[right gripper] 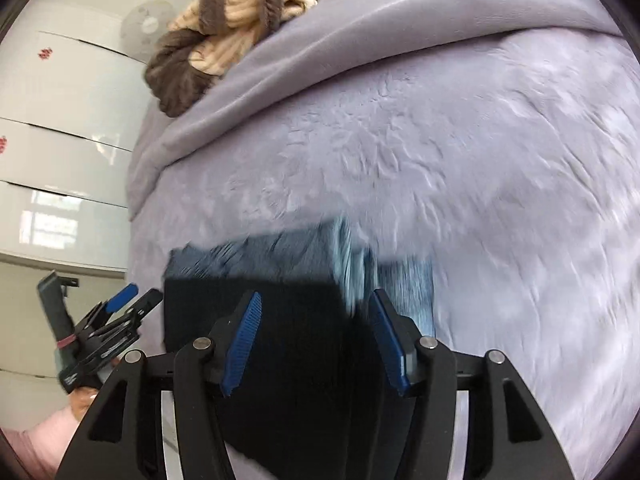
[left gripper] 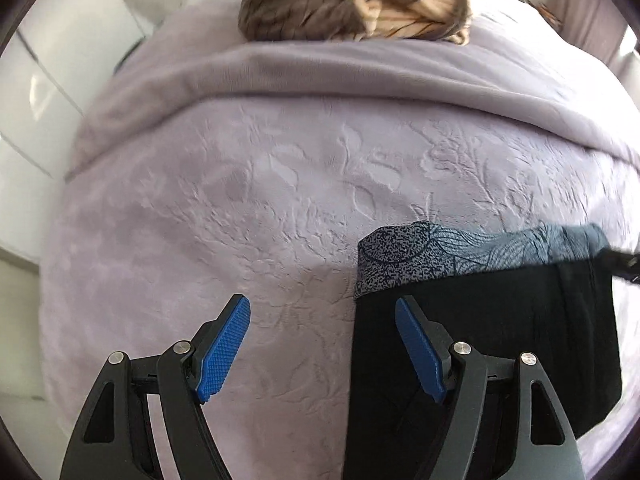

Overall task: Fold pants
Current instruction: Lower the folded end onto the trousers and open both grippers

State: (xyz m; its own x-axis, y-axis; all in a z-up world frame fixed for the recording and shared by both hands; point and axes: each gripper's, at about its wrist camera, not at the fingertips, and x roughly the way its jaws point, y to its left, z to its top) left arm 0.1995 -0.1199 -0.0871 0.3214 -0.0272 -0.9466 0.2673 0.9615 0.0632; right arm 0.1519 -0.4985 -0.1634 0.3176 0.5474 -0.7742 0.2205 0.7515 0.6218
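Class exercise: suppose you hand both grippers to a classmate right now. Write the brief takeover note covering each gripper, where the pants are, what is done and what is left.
Left gripper: jaws open, holding nothing, over the left edge of the black pants.
Right gripper: jaws open, empty, above the pants.
The pants lie on the lilac bedspread as a compact dark bundle, on top of a blue patterned garment. A brown and cream blanket sits at the far end.
Done: pants appear folded at least once.
Left: check whether another fold is needed, then square the edges; the right view is blurred.
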